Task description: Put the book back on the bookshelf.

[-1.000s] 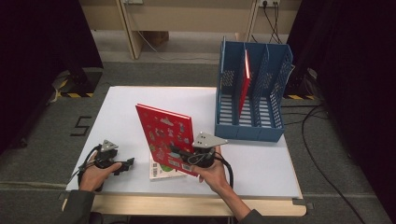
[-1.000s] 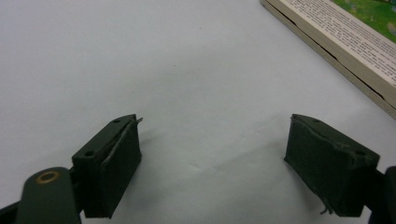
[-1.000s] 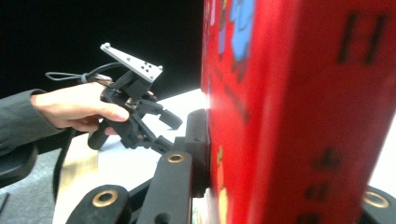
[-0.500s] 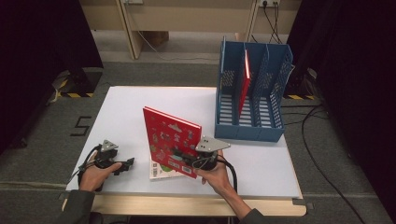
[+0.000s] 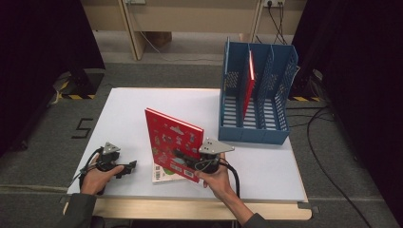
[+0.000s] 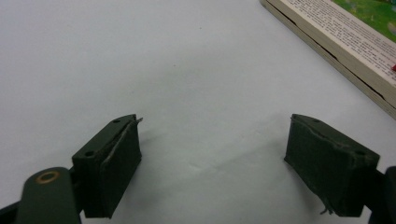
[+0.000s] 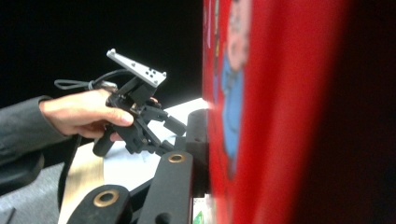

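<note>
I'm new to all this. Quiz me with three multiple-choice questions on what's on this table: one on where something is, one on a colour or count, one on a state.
1. Where is the blue file rack?
A. far right of the table
B. near left corner
C. on the floor

2. How many books are outside the rack?
A. one
B. two
C. four

3. How is the left tool?
A. shut on a book
B. open, holding nothing
C. shut on a cable

Answers:
1 A, it stands toward the table's far right.
2 B, the red book held up by the right tool, and a flat book under it.
3 B, its jaws stand apart over bare table.
</note>
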A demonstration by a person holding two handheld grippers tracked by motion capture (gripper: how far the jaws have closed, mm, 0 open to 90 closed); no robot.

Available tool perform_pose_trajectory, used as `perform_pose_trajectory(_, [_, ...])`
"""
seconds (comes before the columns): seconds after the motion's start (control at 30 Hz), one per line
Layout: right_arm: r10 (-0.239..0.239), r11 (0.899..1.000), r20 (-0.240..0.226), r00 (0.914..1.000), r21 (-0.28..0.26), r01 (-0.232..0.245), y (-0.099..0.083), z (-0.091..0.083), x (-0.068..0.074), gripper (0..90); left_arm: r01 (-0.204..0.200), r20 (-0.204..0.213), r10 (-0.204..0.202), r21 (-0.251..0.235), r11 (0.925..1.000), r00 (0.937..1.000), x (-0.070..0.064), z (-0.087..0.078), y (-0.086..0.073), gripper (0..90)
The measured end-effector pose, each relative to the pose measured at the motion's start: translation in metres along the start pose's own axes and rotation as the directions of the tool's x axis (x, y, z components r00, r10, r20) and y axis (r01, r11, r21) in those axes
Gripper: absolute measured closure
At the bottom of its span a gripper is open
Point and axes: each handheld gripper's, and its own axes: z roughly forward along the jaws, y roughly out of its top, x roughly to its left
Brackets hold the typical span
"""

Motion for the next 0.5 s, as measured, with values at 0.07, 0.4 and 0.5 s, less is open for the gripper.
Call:
perform_pose_trajectory(0.07, [0.018,1.0,-0.005,0.9998,-0.006,-0.018,0.001,0.0,-0.001,79.6,-0.001,0.0,0.001,0.0,1.0,1.0,0.0,0.0,0.0,16.8])
perform_pose_trajectory(0.4, [0.011,0.999,-0.002,0.9999,-0.034,-0.011,0.015,-0.012,-0.002,79.7,-0.003,0.0,0.003,0.0,1.0,1.0,0.0,0.0,0.0,16.8])
perform_pose_trajectory(0.5, [0.003,0.999,0.016,0.9999,-0.042,-0.002,0.022,-0.02,-0.001,79.7,-0.005,0.0,0.005,0.002,1.0,1.0,0.0,0.0,0.0,16.7])
